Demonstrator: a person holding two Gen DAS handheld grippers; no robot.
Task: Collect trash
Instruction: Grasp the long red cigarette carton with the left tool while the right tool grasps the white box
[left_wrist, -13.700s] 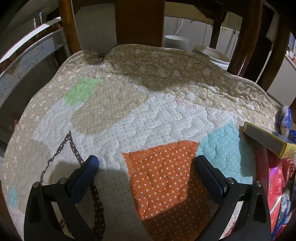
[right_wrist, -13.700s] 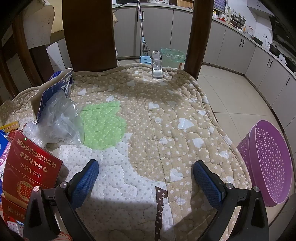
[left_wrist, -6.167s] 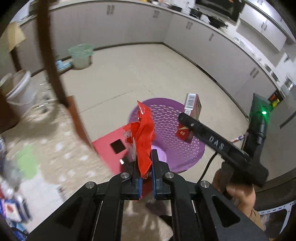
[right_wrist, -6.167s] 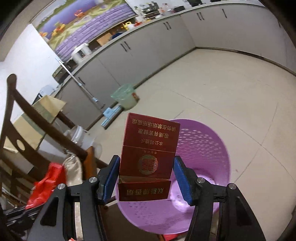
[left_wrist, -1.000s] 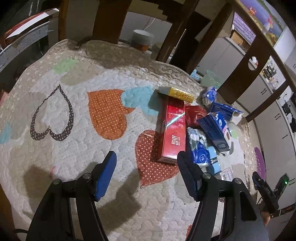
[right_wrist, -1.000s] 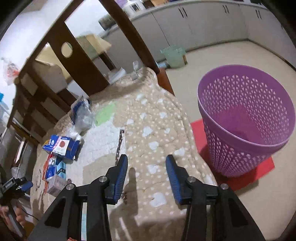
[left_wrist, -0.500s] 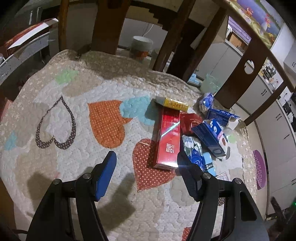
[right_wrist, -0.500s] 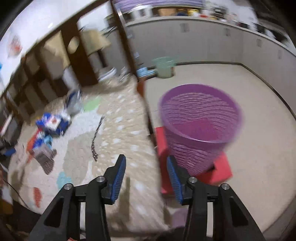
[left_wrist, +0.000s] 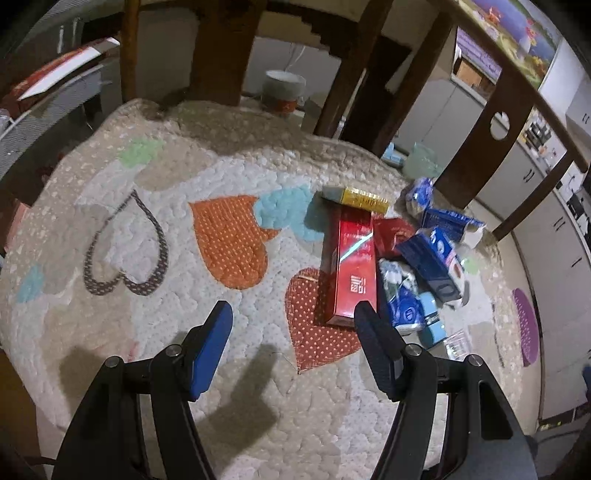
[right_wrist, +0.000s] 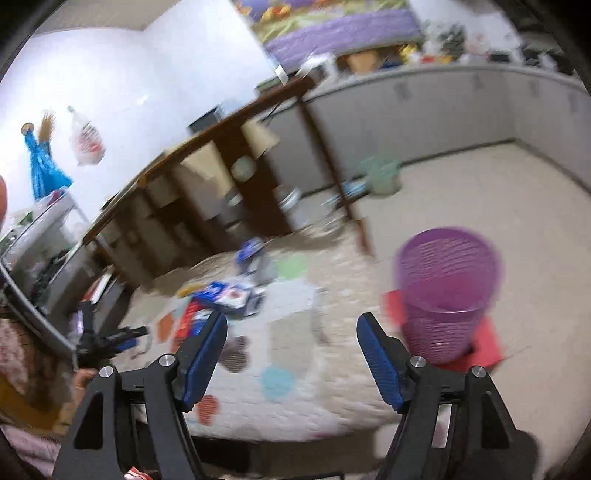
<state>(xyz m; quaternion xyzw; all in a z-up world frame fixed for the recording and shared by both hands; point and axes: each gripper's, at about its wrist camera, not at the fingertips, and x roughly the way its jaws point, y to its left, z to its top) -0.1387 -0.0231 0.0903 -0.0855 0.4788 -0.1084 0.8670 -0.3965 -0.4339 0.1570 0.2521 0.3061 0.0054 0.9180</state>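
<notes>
My left gripper (left_wrist: 293, 317) is open and empty above the quilted mat (left_wrist: 147, 229). A long red carton (left_wrist: 351, 266) lies just ahead of its right finger. Past it lie a gold box (left_wrist: 356, 199), a small red box (left_wrist: 391, 232), blue boxes (left_wrist: 430, 260) and blue wrappers (left_wrist: 402, 299). My right gripper (right_wrist: 291, 332) is open and empty, held high over the mat's near edge. The purple trash basket (right_wrist: 445, 288) stands on the floor to its right. The same trash pile (right_wrist: 221, 295) shows blurred, left of centre.
Dark wooden chair legs and backs (left_wrist: 225, 51) ring the mat's far side. The basket stands on a red mat (right_wrist: 487, 343). A green bin (right_wrist: 382, 175) stands by the grey cabinets (right_wrist: 443, 107). My left gripper (right_wrist: 107, 341) shows at the left of the right wrist view.
My right gripper has pulled up and back from the basket, so the room now shows from farther away. My left gripper has edged a little closer to the red carton.
</notes>
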